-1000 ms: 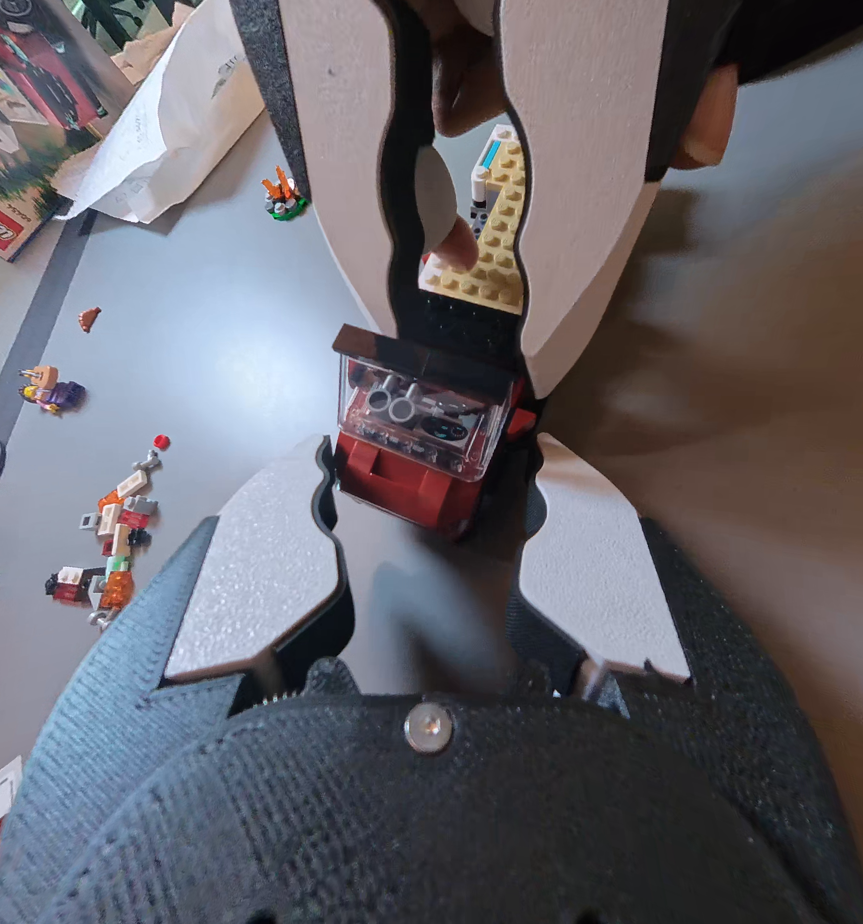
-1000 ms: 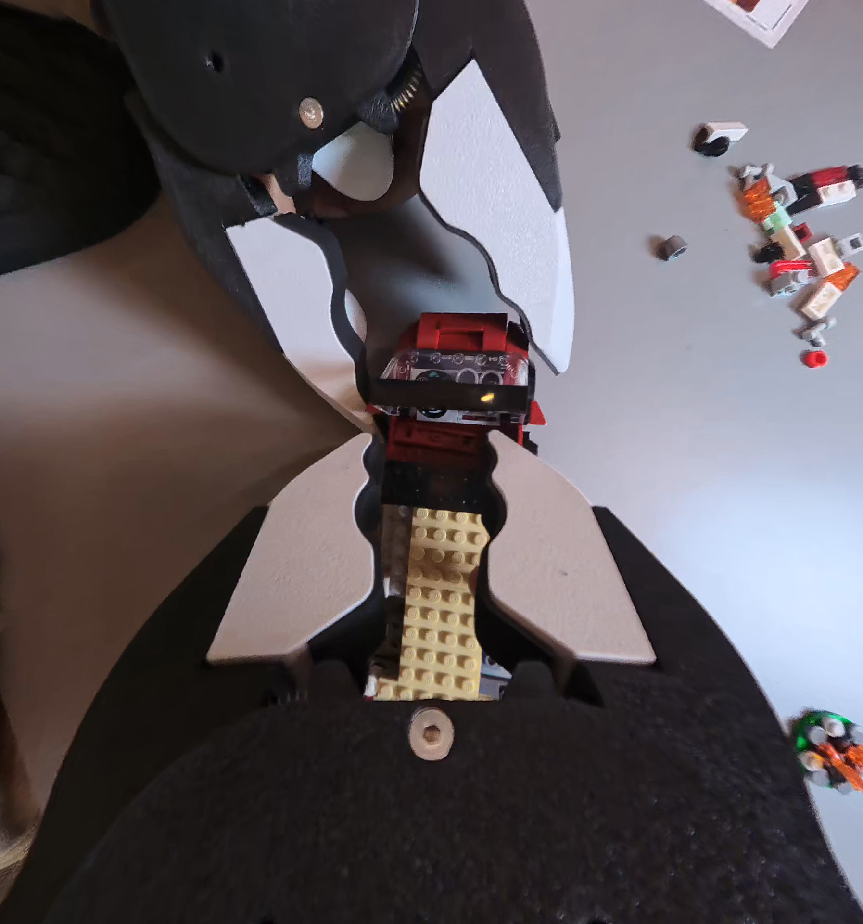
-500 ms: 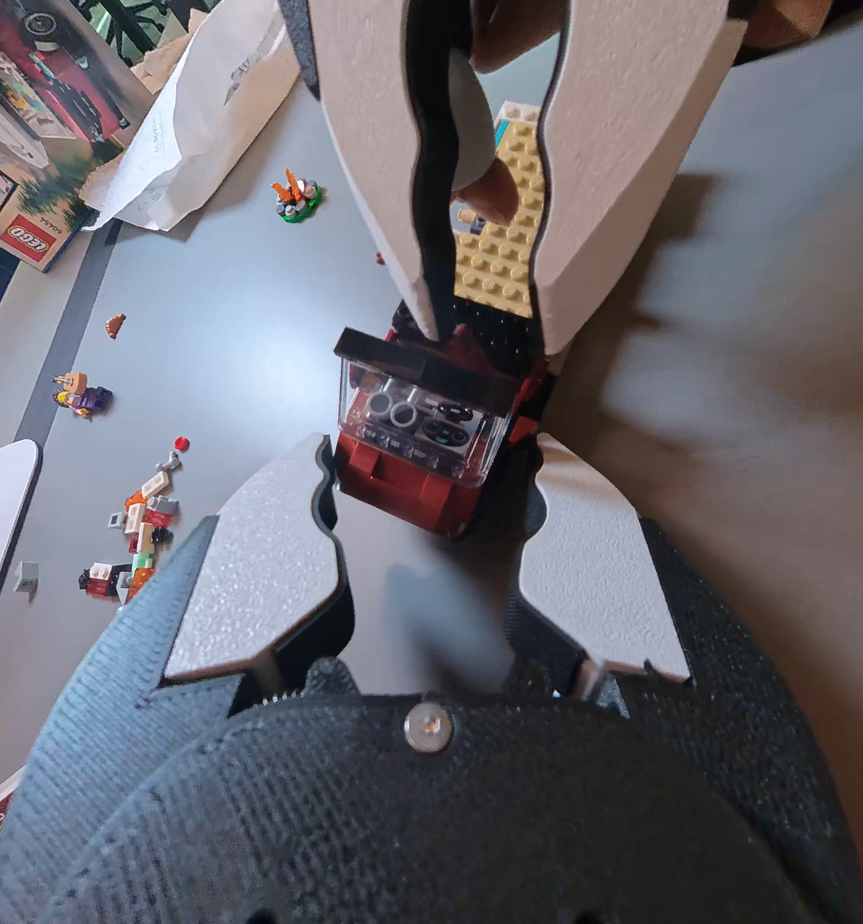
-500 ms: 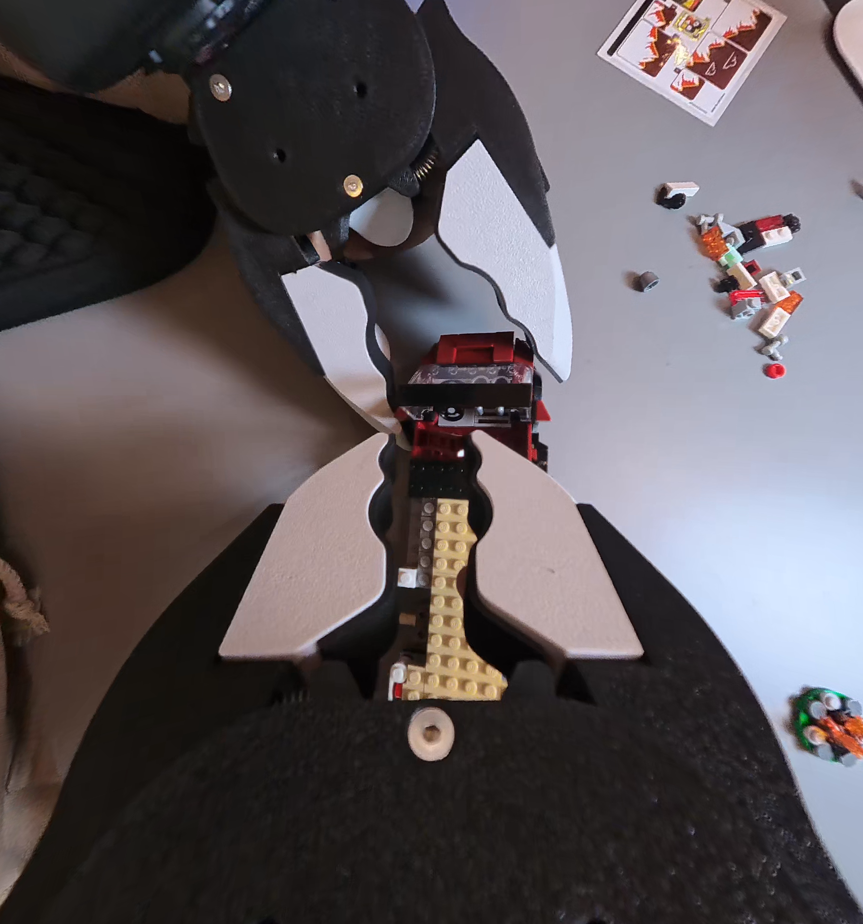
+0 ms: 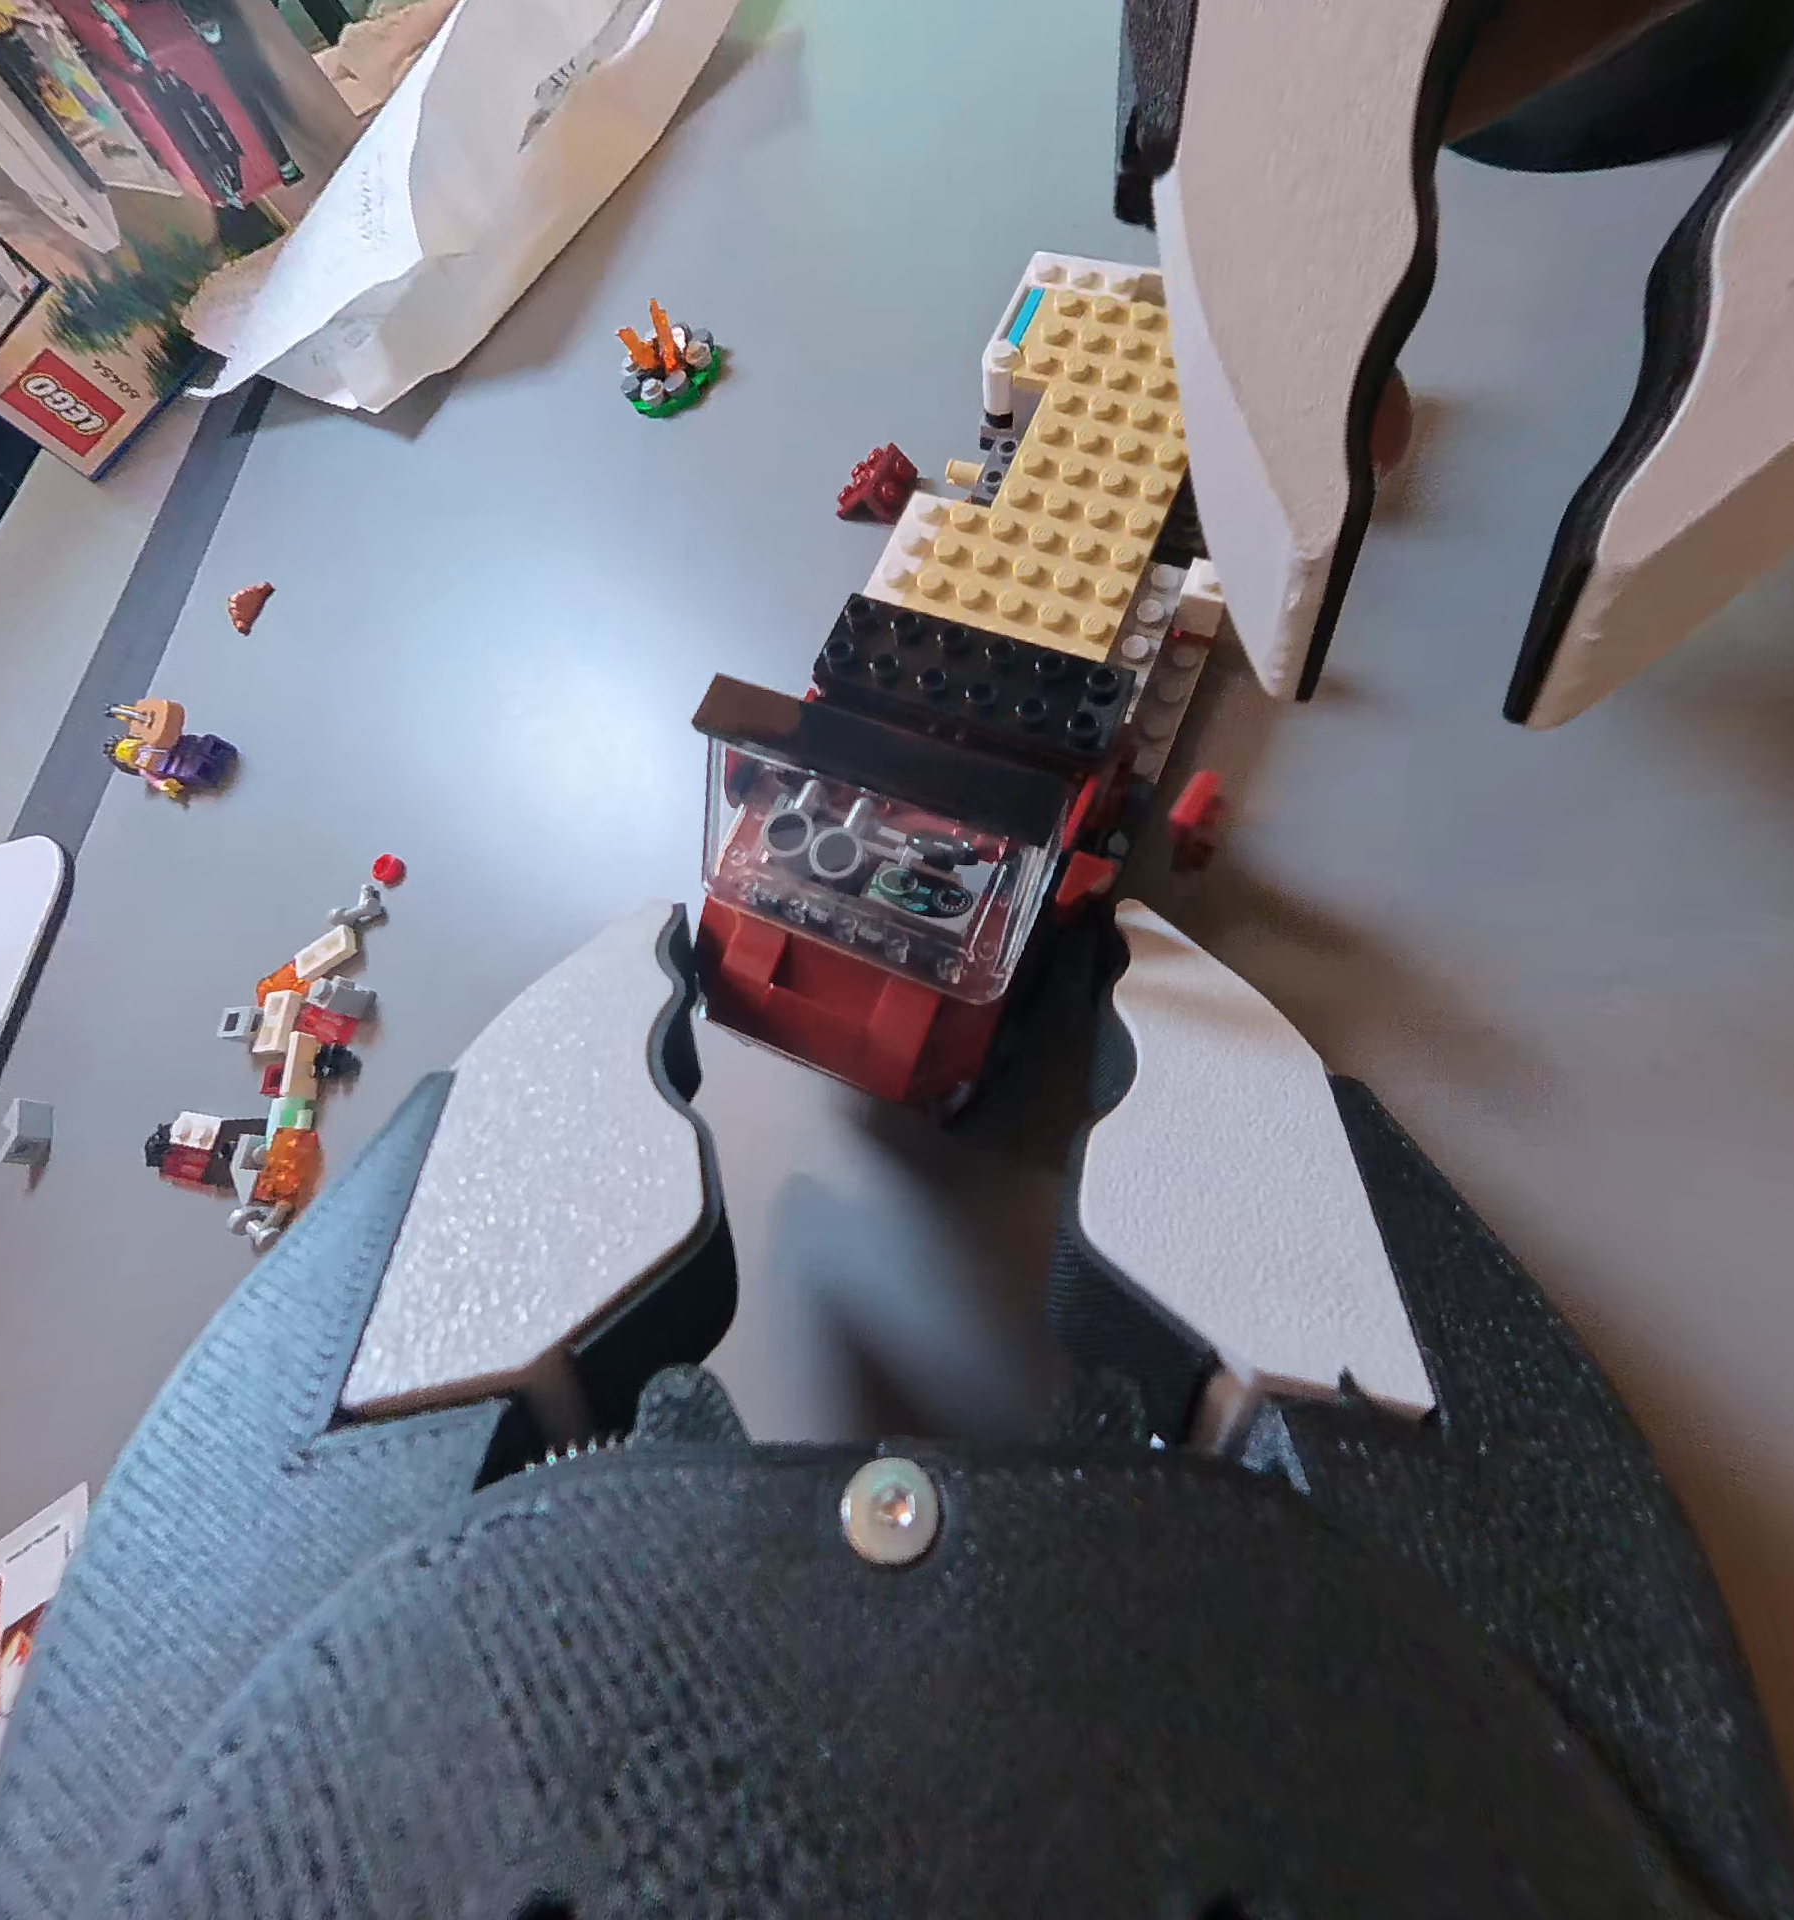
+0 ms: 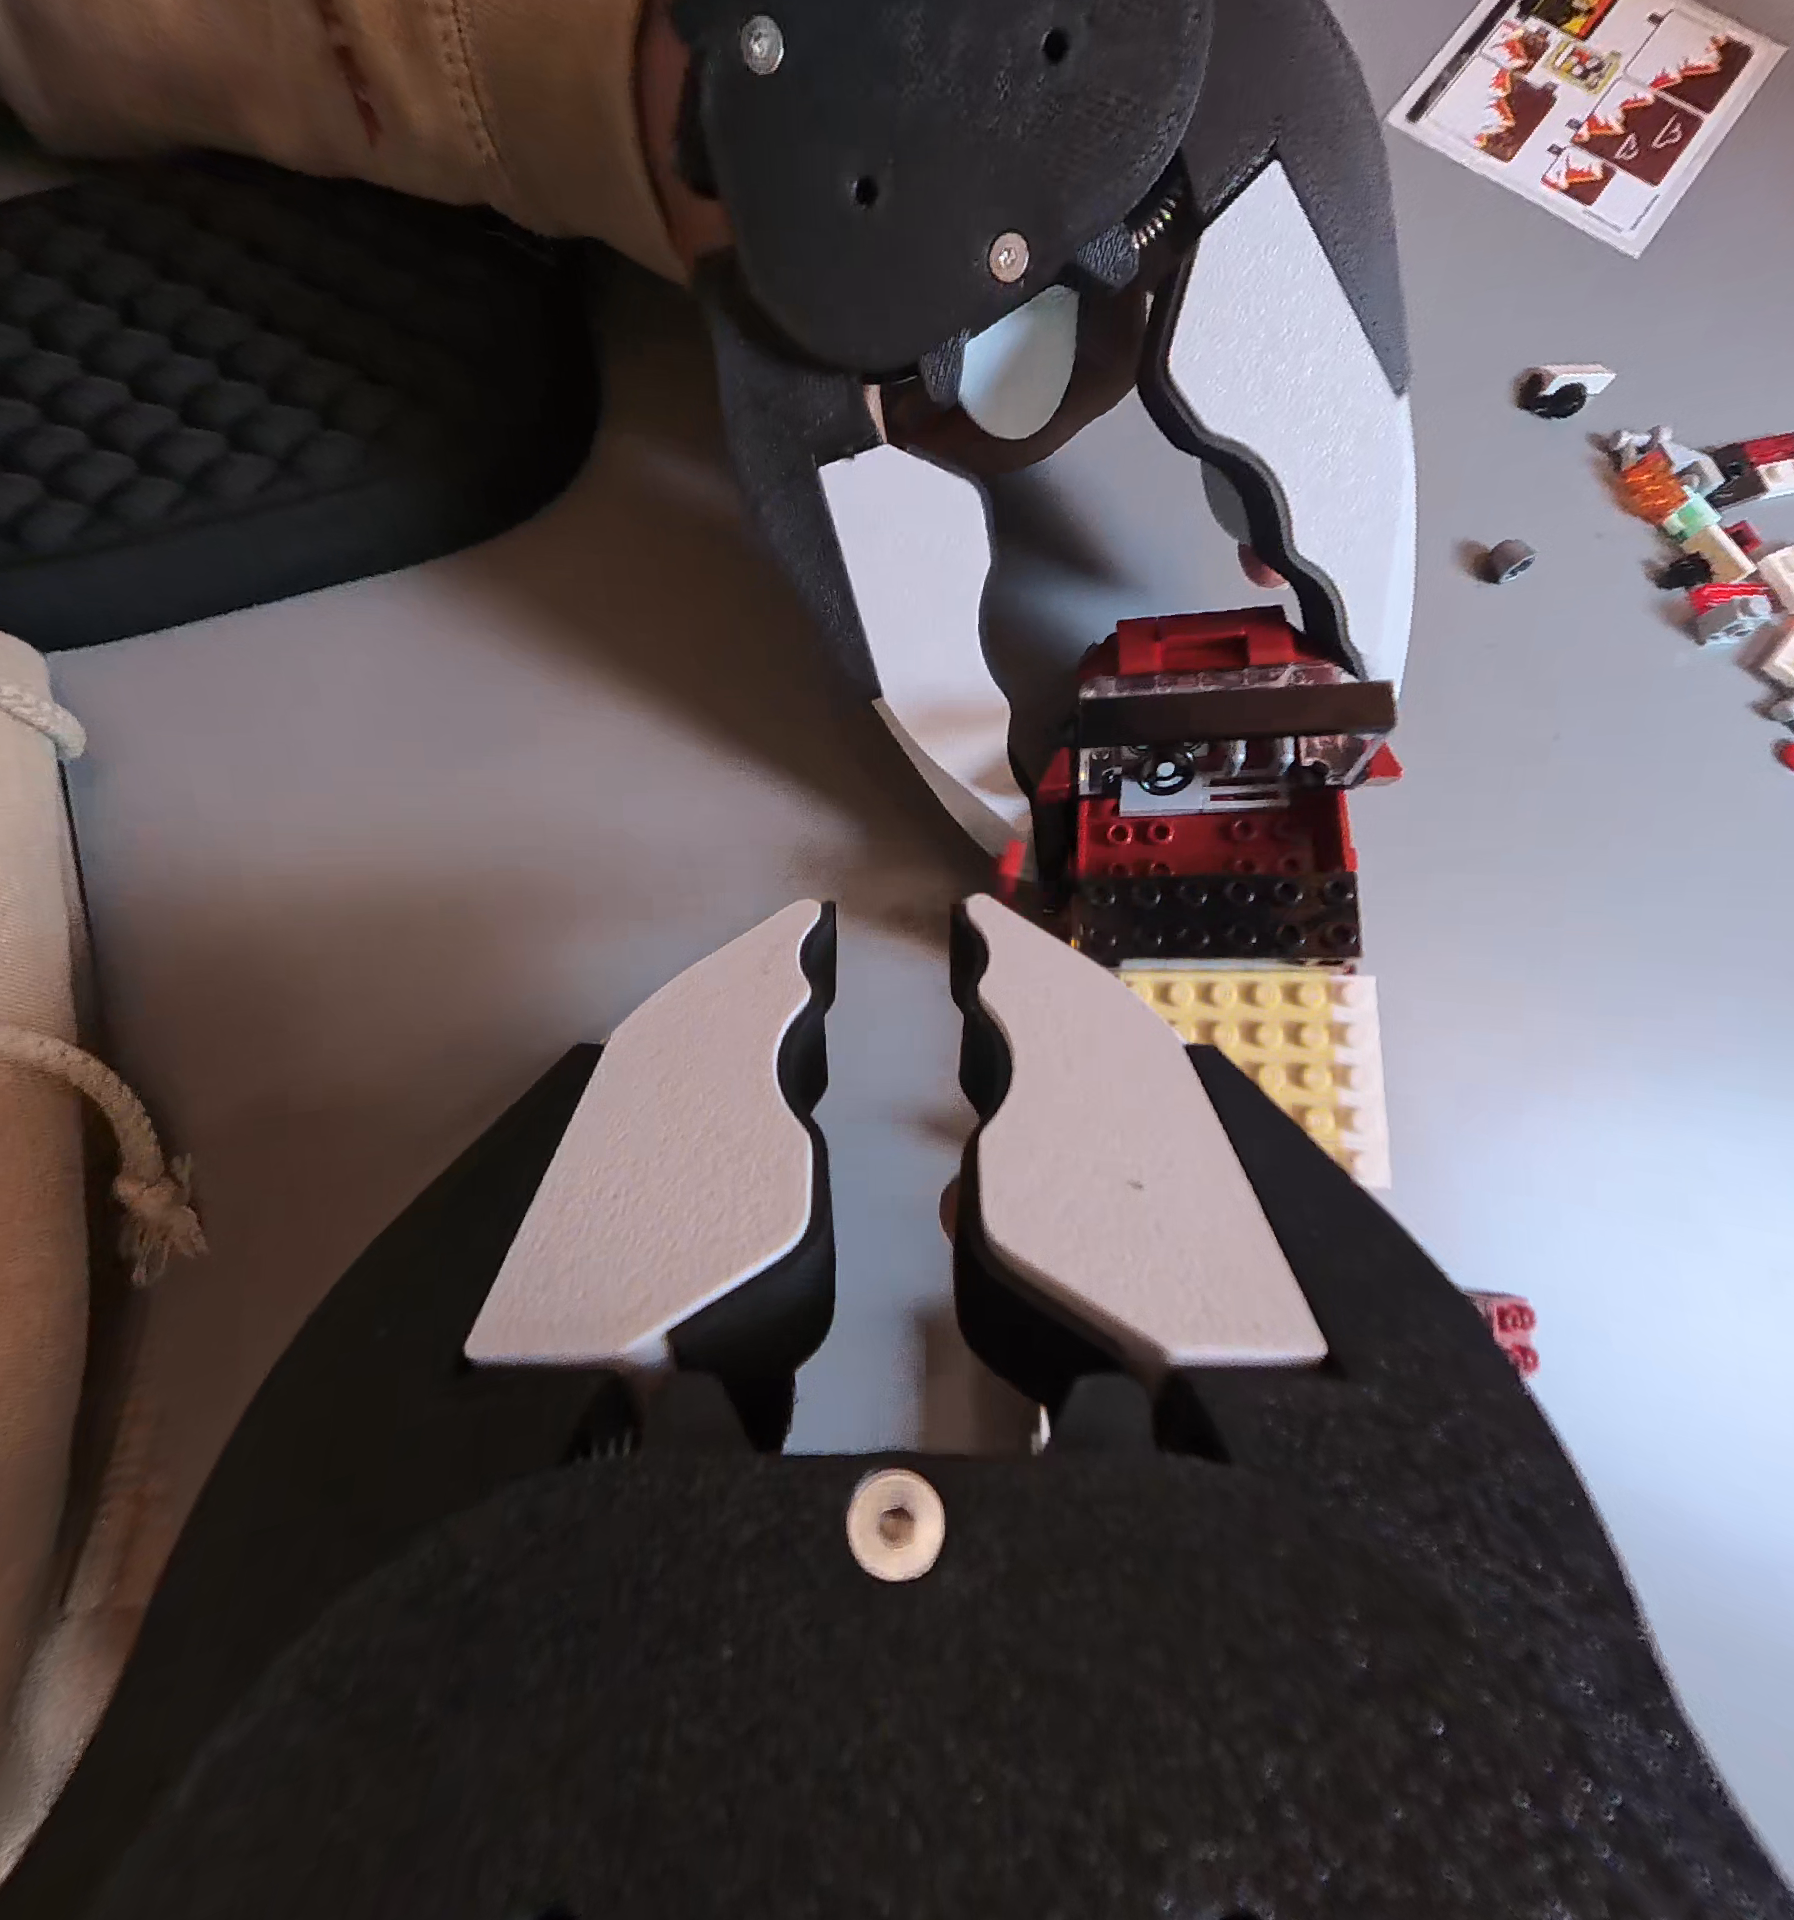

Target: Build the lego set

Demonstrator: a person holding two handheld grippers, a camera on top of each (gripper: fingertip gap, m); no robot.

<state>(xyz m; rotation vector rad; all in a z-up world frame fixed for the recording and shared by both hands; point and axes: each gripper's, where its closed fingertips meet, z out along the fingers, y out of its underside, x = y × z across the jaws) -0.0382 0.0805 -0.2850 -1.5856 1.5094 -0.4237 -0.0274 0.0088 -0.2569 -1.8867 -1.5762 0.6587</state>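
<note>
Grey tabletop (image 5: 519, 644), boxed brick set with red logo (image 5: 62, 390), both tools spread: left tool (image 5: 898, 966) flanking brick truck (image 5: 934, 831), right tool (image 6: 891, 914) beside it, empty.

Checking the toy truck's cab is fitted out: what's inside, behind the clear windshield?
Behind the windshield sit two grey round pieces and a dial panel. The black roof strip hides the rest.

Likely home or hobby desk: grey table (image 5: 519, 644), toy-brick box (image 5: 72, 208), loose bricks (image 5: 290, 1049).
</note>
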